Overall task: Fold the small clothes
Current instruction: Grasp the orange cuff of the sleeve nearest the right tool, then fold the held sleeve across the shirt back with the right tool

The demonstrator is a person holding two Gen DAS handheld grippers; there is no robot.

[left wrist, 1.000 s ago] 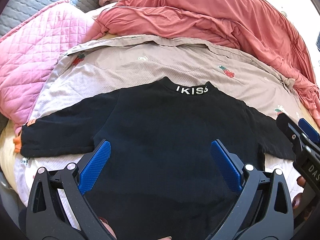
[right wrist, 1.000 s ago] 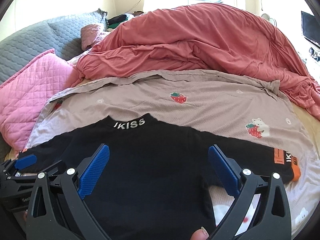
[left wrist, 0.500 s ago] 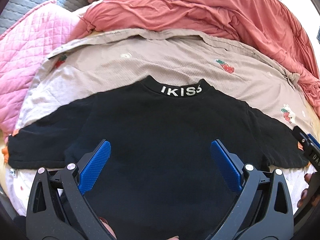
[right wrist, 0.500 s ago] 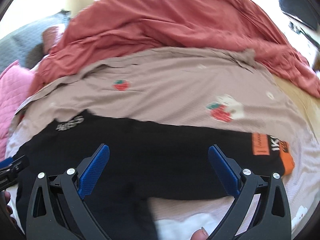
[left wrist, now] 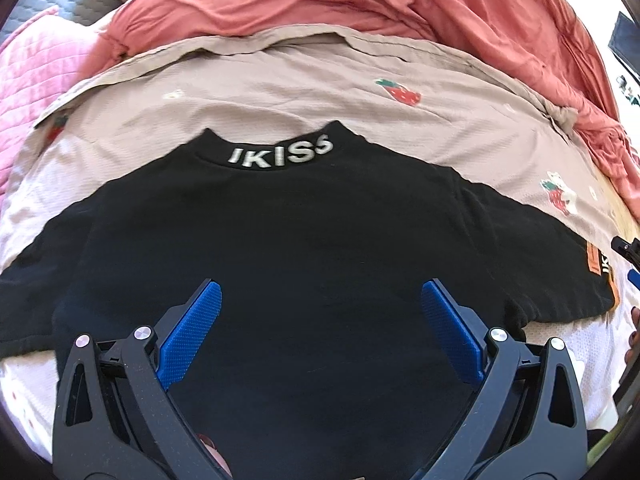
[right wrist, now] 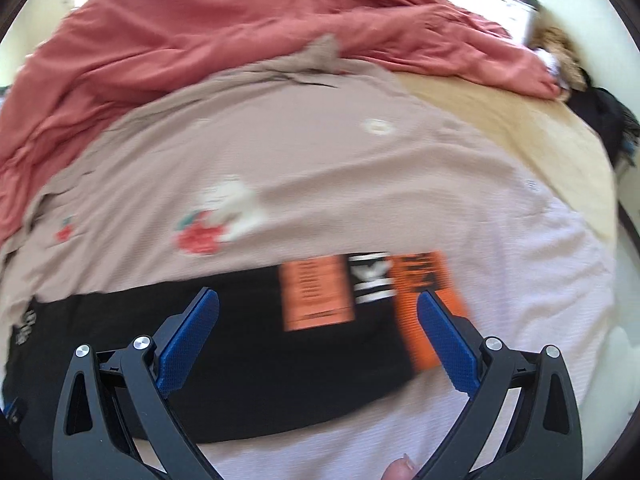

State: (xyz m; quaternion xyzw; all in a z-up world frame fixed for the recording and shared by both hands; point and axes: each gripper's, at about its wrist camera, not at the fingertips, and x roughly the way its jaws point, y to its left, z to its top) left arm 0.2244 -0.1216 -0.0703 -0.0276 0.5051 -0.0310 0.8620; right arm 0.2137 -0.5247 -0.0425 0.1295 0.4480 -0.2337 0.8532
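A small black T-shirt (left wrist: 304,240) with "IKISS" on the collar lies flat on a beige strawberry-print sheet (left wrist: 280,92), sleeves spread. My left gripper (left wrist: 320,332) is open and empty above the shirt's body. My right gripper (right wrist: 318,336) is open and empty above the shirt's right sleeve (right wrist: 280,344), near its orange cuff patch (right wrist: 316,296). The right wrist view is motion-blurred. The right gripper's edge shows at the far right of the left wrist view (left wrist: 630,256).
A rumpled coral-red duvet (left wrist: 380,4) lies behind the sheet. A pink quilted pillow (left wrist: 36,76) is at the left. Bare tan mattress (right wrist: 532,132) and dark items (right wrist: 600,116) lie at the bed's right edge.
My right gripper has swung right, from over the shirt's body to over the right sleeve. My left gripper has shifted slightly right and stays over the shirt's body. Both remain open.
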